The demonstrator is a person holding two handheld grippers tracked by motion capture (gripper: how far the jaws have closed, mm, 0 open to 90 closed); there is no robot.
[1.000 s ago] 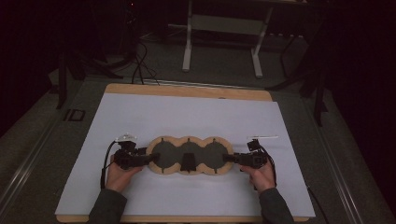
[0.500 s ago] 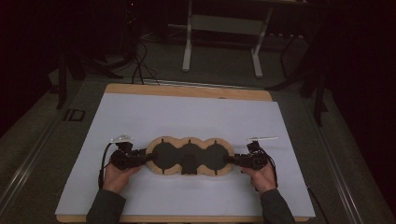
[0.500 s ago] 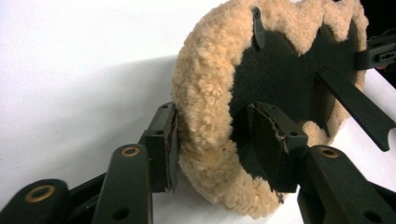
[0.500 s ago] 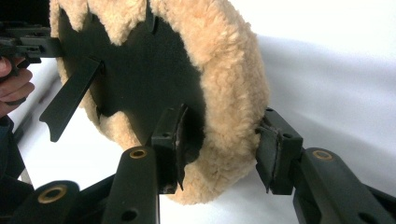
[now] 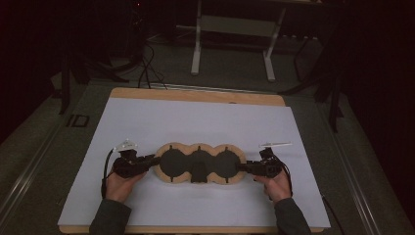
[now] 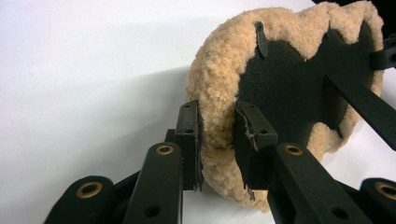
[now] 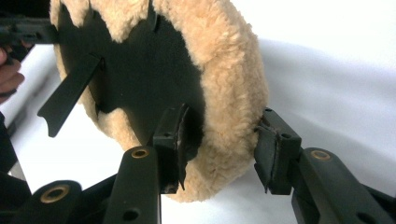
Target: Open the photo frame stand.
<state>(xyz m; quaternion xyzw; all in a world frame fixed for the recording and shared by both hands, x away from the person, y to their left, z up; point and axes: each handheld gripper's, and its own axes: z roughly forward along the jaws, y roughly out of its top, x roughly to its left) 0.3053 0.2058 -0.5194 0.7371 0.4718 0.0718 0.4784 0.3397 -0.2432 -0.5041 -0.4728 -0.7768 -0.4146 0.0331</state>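
Observation:
A three-lobed pad (image 5: 199, 164) with a tan fleece rim and a black centre lies across the near half of the white sheet. My left gripper (image 5: 155, 161) is at its left lobe. In the left gripper view the jaws have just been closing, and the left gripper (image 6: 217, 140) now pinches the fleece rim (image 6: 219, 70), one pad outside and one on the black face. My right gripper (image 5: 241, 167) is at the right lobe. In the right gripper view the right gripper (image 7: 219, 140) clamps the fleece rim (image 7: 224, 60) the same way. A black strap (image 7: 70, 93) crosses the pad's centre.
The white sheet (image 5: 195, 117) covers a wooden tabletop (image 5: 195, 95), with bare sheet all around the pad. Beyond the table's far edge stand a metal frame's legs (image 5: 196, 54) and dark cables (image 5: 147, 63) on the floor.
The left hand has edged slightly to the left at the pad's left lobe. The pad and the right hand have kept still.

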